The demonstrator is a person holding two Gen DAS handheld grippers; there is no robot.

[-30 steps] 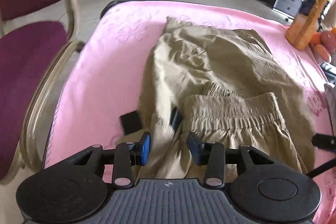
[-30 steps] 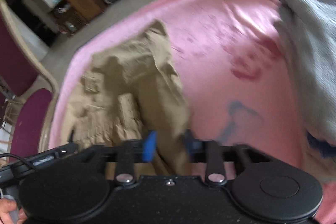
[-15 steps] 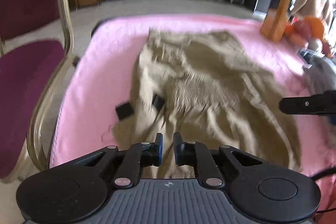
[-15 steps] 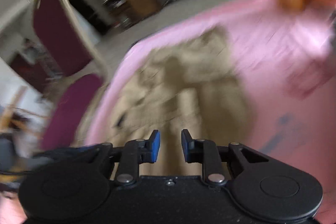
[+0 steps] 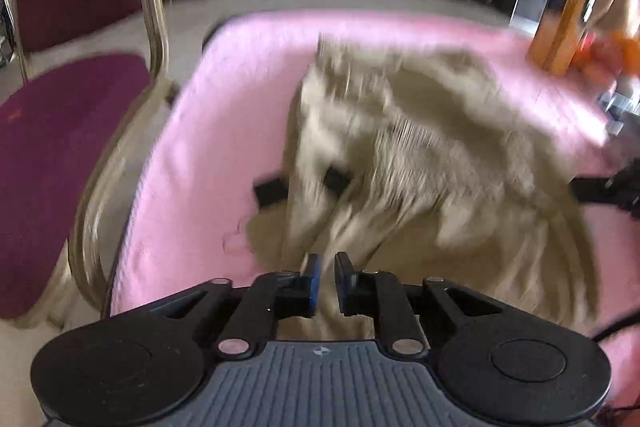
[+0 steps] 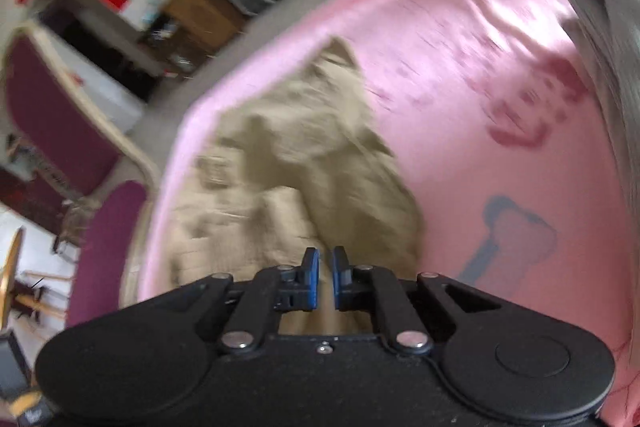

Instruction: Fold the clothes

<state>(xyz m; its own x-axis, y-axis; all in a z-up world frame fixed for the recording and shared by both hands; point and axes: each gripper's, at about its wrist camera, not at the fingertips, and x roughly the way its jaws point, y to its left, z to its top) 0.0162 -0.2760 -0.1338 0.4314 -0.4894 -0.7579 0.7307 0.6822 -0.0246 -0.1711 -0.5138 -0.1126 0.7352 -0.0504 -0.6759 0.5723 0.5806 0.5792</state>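
Note:
Beige trousers (image 5: 420,131) lie crumpled on a pink tablecloth (image 5: 224,99), blurred by motion. My left gripper (image 5: 327,259) is at their near edge. Its jaws stand narrow and are opening slightly, with a fold of the beige cloth pinched between the pads and drawn up toward them. In the right wrist view the trousers (image 6: 312,147) run up to my right gripper (image 6: 324,253). Its jaws are closing on the cloth held between them. The right gripper's black body (image 5: 600,187) shows at the right edge of the left wrist view.
A maroon chair (image 5: 60,131) with a pale frame stands close to the table's left edge. An orange bottle (image 5: 568,15) and orange fruit sit at the far right corner. A grey garment (image 6: 612,47) lies along the right side. Shelves stand beyond the table.
Both grippers went from wide jaws to narrow jaws around the trousers' near edge. The cloth has bunched and pulled up toward them. Both views shifted a little.

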